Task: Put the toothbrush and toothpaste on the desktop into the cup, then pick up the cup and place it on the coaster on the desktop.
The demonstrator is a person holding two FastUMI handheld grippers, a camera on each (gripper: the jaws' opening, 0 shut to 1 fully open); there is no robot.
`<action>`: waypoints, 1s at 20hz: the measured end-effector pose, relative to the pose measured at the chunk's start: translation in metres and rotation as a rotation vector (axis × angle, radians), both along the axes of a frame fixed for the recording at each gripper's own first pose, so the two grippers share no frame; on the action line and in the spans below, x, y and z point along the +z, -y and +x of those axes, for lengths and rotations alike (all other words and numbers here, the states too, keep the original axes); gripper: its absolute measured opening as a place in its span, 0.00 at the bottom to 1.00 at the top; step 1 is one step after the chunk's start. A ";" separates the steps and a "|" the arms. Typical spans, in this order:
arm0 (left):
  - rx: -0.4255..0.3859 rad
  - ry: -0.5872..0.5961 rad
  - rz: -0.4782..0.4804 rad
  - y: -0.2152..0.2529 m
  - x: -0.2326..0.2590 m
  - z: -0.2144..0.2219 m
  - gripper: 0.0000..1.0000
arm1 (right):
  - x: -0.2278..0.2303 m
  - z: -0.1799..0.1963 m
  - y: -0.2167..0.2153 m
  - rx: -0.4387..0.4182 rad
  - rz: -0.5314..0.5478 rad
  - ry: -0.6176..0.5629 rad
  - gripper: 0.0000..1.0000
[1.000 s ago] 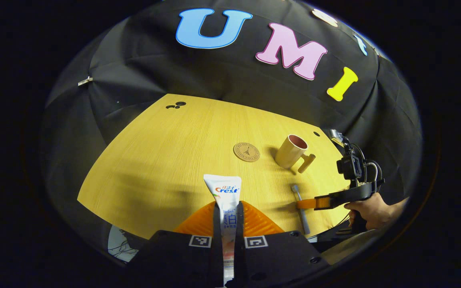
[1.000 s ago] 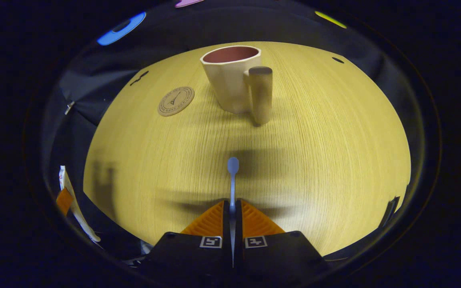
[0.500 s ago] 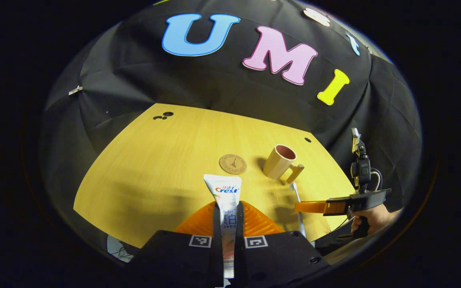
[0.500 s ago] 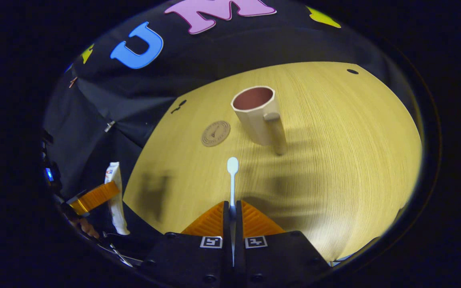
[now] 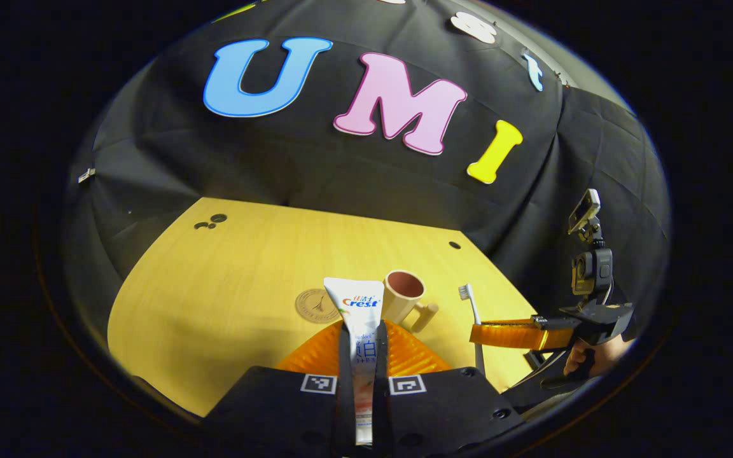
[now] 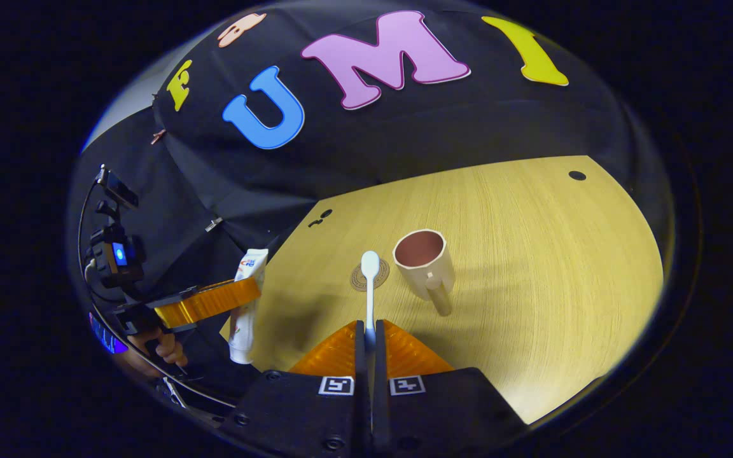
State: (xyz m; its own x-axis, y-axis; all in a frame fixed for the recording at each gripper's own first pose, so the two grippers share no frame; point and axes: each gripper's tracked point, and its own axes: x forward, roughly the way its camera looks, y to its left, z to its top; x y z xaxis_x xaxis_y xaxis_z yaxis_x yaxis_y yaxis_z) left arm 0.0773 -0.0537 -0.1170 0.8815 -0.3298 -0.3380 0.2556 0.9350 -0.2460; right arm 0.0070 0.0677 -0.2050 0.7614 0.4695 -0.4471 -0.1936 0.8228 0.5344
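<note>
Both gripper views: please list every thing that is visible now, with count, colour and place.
cup: one, cream with reddish inside, upright on the table.
coaster: one, brown, round, flat beside the cup.
toothpaste: one, white tube, held in the left hand-held gripper.
toothbrush: one, white, held in the right hand-held gripper.
table: one, light wood.
left hand-held gripper: shut on the toothpaste.
right hand-held gripper: shut on the toothbrush.
hand: one, holding the right hand-held gripper.

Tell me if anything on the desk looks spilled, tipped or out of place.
Nothing stands out. The cup stands upright and empty beside the coaster, and the desk shows no spill.
</note>
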 end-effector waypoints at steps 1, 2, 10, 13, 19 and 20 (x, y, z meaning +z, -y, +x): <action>-0.005 0.015 -0.011 0.007 0.006 0.008 0.16 | 0.005 -0.001 0.004 -0.002 0.009 0.011 0.06; -0.009 0.033 -0.023 0.013 0.015 0.015 0.15 | 0.010 -0.001 0.009 -0.005 0.022 0.018 0.06; -0.012 0.191 -0.100 0.048 0.072 0.072 0.16 | 0.020 -0.004 0.048 -0.029 0.038 0.030 0.06; -0.014 0.213 -0.131 0.059 0.082 0.090 0.15 | 0.015 -0.004 0.059 -0.038 0.038 0.015 0.06; -0.009 0.274 -0.169 0.076 0.093 0.123 0.15 | 0.008 -0.008 0.080 -0.059 0.046 -0.013 0.06; -0.005 0.278 -0.175 0.077 0.093 0.130 0.15 | 0.006 -0.010 0.083 -0.063 0.046 -0.018 0.06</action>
